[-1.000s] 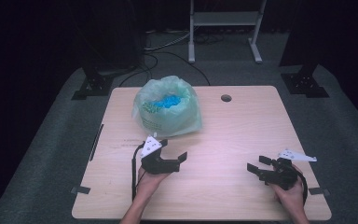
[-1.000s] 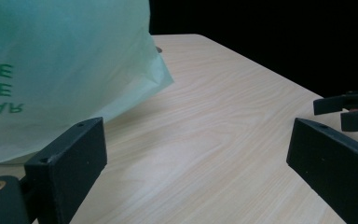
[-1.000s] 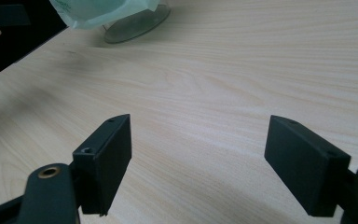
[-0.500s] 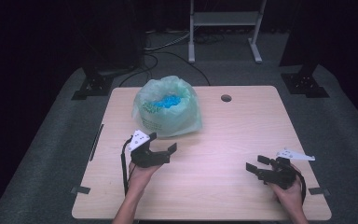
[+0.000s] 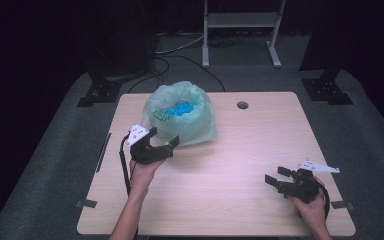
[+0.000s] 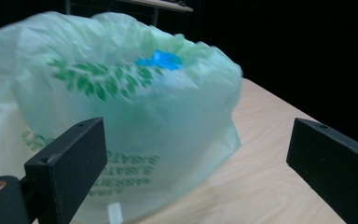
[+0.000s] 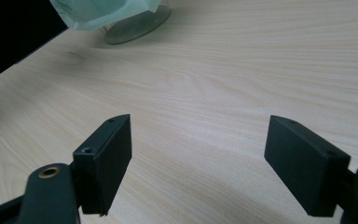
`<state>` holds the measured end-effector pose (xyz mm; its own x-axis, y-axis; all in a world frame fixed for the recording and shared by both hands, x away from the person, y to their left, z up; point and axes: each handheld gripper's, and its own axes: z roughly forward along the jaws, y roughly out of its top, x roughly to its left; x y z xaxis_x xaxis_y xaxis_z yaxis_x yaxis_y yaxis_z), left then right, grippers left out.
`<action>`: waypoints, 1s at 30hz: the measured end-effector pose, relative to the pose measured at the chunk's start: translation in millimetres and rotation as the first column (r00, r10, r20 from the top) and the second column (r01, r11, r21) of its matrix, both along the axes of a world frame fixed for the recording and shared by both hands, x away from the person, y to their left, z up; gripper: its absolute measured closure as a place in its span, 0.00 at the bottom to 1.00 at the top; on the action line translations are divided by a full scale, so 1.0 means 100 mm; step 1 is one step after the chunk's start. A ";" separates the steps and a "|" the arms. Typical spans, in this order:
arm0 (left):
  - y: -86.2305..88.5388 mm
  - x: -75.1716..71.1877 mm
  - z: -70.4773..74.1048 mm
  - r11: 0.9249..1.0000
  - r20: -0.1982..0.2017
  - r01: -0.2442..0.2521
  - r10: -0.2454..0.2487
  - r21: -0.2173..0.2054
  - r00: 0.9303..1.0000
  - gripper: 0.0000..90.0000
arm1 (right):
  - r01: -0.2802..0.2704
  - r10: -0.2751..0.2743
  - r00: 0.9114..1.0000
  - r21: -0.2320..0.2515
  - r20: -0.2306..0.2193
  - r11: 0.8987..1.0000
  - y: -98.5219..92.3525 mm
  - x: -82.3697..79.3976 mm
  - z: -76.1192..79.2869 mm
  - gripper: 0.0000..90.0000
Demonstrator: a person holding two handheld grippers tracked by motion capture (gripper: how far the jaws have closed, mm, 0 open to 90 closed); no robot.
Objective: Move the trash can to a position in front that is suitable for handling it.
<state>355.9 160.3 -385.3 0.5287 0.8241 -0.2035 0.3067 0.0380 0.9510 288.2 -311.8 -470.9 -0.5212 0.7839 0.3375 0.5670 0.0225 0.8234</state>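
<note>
Nothing is gripped yet: the green bag (image 5: 182, 117) sits near the table's (image 5: 230, 175) far-left edge, and the left gripper (image 5: 164, 140), jaws spread wide, is just beside its near side. Seizing it remains, while the right gripper (image 5: 275, 176) hangs open and empty near the near-right corner.

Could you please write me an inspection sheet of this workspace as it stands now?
Surface: light wooden table, with a round hole near the far edge.
Job's things: pale green plastic bag with leaf print, mouth open, blue contents inside; it stands at the far left of the table.
Clutter: dark strip along the left edge; tape pieces at the near corners.
Grippers: left tool open, jaws wide, close before the bag, not touching it; right tool open, low over bare wood at the near right.
Cables: black cable trails from the left tool; more lie on the floor behind.
Surroundings: grey carpet, dark stand bases, a white frame behind.
</note>
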 end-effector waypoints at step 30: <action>0.13 0.73 0.16 0.987 -0.169 -0.158 0.156 0.005 0.973 0.06 | 0.002 -0.001 1.000 -0.012 0.015 1.000 0.00 0.00 0.01 0.25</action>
<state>429.0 173.5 -369.6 0.3505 0.8919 -0.2858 0.4515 0.1065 0.8859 287.9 -311.4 -469.8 -0.5249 0.7885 0.3205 0.5549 0.0315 0.8313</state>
